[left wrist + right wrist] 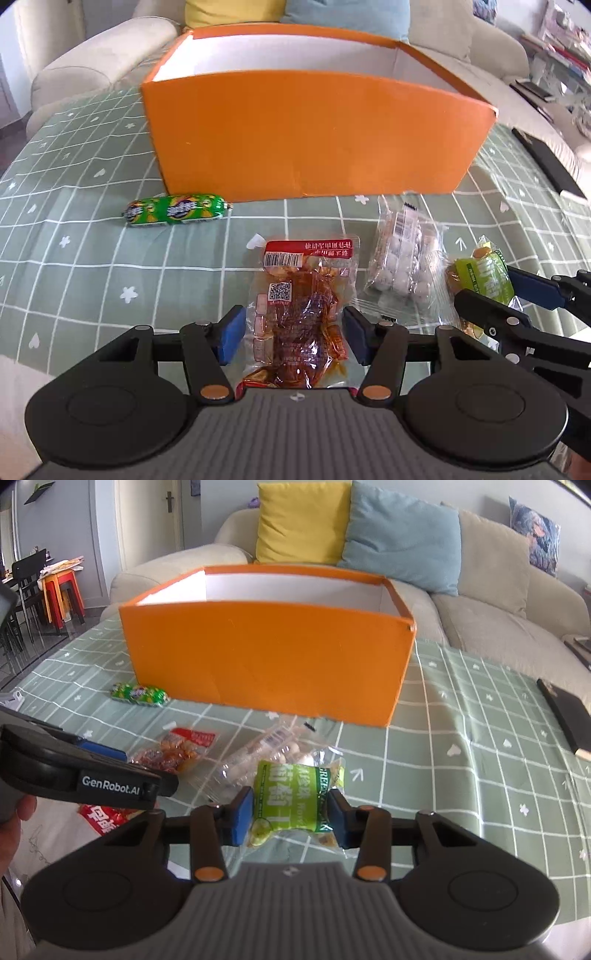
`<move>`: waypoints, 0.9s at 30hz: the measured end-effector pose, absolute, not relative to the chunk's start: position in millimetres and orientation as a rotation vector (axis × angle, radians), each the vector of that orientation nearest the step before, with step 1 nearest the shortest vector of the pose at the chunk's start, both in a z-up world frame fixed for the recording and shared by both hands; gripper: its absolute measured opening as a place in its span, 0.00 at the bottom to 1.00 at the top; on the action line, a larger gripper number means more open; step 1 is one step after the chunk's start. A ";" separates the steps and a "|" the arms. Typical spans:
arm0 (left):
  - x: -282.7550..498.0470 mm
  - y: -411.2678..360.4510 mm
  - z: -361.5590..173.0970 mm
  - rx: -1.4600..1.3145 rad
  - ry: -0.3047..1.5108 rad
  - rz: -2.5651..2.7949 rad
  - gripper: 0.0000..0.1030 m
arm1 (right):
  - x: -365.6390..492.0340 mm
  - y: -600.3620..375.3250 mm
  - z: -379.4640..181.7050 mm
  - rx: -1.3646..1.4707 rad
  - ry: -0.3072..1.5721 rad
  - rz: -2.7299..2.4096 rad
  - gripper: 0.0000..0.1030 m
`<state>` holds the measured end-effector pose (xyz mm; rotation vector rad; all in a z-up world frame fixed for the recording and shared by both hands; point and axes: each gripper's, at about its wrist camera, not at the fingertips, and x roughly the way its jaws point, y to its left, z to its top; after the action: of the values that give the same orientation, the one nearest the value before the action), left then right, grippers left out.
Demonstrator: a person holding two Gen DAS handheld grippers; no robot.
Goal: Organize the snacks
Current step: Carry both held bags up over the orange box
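A: Where are we w/ the snacks?

B: Grasp step. Our left claw [291, 334] is spread wide around the red snack pack [301, 314], pads not touching yet. Right claw [290, 819] looks clamped on the green raisin pack [291, 799].

A: Both low on the counter [461, 775]?

B: Yep, orange box [273, 657] just behind. Next we prob. need to close left, then lift both over the box wall.

orange box [306, 144]: matt cardboard | red snack pack [299, 310]: glossy clear plastic | tablecloth [74, 206]: smooth checked cloth
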<state>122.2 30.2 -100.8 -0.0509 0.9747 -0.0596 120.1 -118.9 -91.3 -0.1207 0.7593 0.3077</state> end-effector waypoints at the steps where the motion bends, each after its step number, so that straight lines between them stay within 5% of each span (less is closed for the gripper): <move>1: 120.7 32.3 -97.4 -0.063 0.967 -0.057 0.63 | 118.6 -118.2 -88.7 -0.121 0.752 0.311 0.40; 27: 147.3 54.2 32.5 -0.139 0.681 -0.020 0.63 | 157.4 -113.0 16.0 -0.091 0.572 0.365 0.38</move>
<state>147.3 54.2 32.5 -0.1386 0.6806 -0.0201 157.4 -113.0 16.0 -0.0910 0.5720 0.3652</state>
